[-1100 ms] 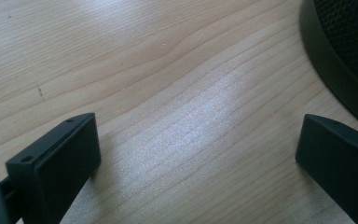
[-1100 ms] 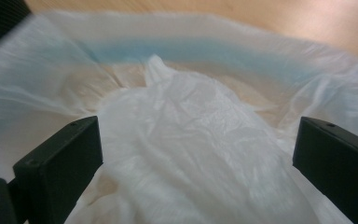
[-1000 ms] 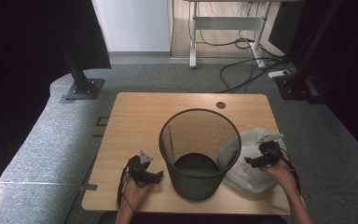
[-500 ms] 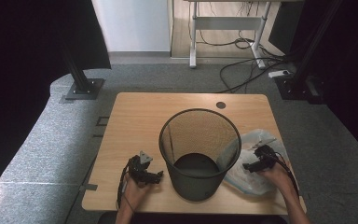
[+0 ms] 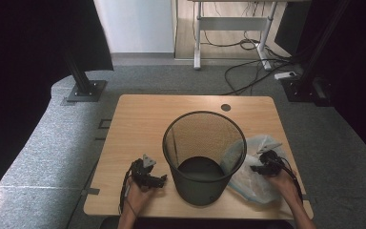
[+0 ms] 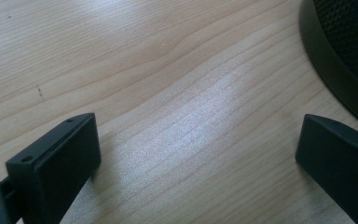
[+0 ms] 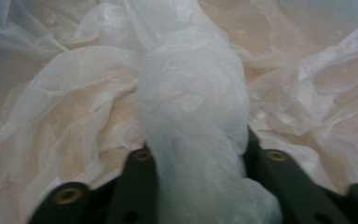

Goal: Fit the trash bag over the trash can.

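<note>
At lower right, the right gripper pinches the plastic bag just right of the mesh bin, while the left gripper rests spread at lower left.

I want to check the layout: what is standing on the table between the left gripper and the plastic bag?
In the high view, the black mesh wastebasket stands between the left gripper and the plastic bag.

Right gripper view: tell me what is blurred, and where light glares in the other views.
Right gripper view: the bunched plastic bag between the jaws is soft, out of focus. Left gripper view: a pale sheen lies on the table. High view: dark at both sides, evenly lit wire bin.
</note>
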